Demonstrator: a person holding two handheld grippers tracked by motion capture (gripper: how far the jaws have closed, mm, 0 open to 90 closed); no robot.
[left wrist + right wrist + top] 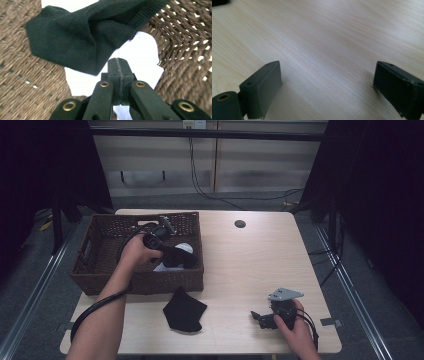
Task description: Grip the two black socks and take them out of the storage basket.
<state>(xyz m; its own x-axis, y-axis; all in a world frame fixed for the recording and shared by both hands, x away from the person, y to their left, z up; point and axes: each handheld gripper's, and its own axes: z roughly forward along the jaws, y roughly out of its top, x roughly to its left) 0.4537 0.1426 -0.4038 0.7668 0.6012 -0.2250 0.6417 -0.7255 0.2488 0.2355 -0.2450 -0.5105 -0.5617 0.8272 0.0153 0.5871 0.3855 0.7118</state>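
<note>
Figure legend. The wicker basket (95,270) serves as landmark; it stands at the near-left part of the table (250,265).

Hidden or unclear: in the high view the left gripper (170,251) reaches into the basket from its near side, and the hand (134,251) covers most of its body, so the jaw tips are lost against a dark sock (176,256) lying inside. The basket's near wall cuts off the lower part of its contents. In the left gripper view the weave is blurred at the edges, and the sock (82,42) runs out of the top of the picture.

Containers and contents: the basket holds the dark sock draped over white fabric (145,57) — whether one piece or several cannot be told. The left gripper (119,65) is clenched, its jaws pressed together with nothing visibly between them; the tips sit over the white fabric, just beside the sock's edge.

Outside the basket: a second black sock (184,310) lies on the table just in front of the basket's near-right corner. The right gripper (262,317) rests well to the right of the basket — in its own view the right gripper (327,82) stands released, jaws wide over bare wood.
</note>
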